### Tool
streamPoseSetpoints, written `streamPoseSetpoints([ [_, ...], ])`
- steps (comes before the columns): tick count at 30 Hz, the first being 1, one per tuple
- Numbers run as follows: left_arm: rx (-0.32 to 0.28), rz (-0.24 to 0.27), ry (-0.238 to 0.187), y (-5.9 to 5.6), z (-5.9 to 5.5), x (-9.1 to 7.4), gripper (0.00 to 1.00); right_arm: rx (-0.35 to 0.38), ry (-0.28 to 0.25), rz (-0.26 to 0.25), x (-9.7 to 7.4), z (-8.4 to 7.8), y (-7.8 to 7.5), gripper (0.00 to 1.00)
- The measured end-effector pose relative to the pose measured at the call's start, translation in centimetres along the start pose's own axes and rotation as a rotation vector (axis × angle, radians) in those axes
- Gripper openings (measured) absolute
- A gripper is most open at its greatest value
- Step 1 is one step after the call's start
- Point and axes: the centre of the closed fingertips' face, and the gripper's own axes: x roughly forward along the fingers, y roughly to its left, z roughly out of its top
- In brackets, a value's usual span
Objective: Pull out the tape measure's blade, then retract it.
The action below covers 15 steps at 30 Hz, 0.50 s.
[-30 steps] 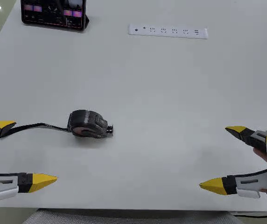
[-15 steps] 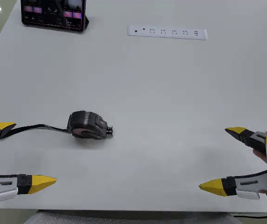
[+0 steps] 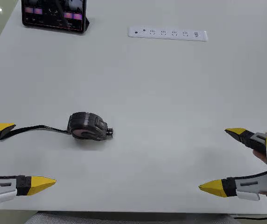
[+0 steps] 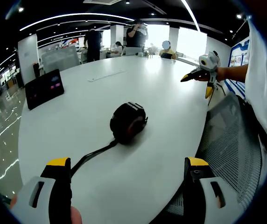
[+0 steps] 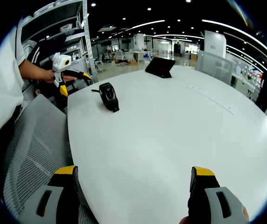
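A black tape measure (image 3: 87, 126) lies on the white table (image 3: 171, 93), left of centre, with its black wrist strap (image 3: 38, 127) trailing left; its blade is not drawn out. In the left gripper view the tape measure (image 4: 128, 122) sits just ahead of the jaws; in the right gripper view the tape measure (image 5: 108, 96) is far off. My left gripper (image 3: 26, 154) hovers open at the table's near left, its upper fingertip beside the strap's end. My right gripper (image 3: 224, 159) is open at the near right, holding nothing.
A white power strip (image 3: 167, 32) lies at the far side of the table. A dark tablet (image 3: 54, 13) with a lit screen stands at the far left. A mesh chair back (image 3: 124, 217) shows below the table's near edge. People stand in the background.
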Motion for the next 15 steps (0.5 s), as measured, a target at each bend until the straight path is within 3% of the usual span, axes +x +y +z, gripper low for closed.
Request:
streamPoseSetpoints([
  [4, 0.013, -0.019, -0.001, -0.40, -0.01, -0.07, 0.95, 0.002, 0.000, 0.000, -0.03, 0.00, 0.04, 0.99],
  [15, 0.002, -0.007, -0.005, -0.11, -0.05, -0.12, 0.99, 0.002, 0.004, -0.001, -0.15, -0.12, 0.07, 0.98],
])
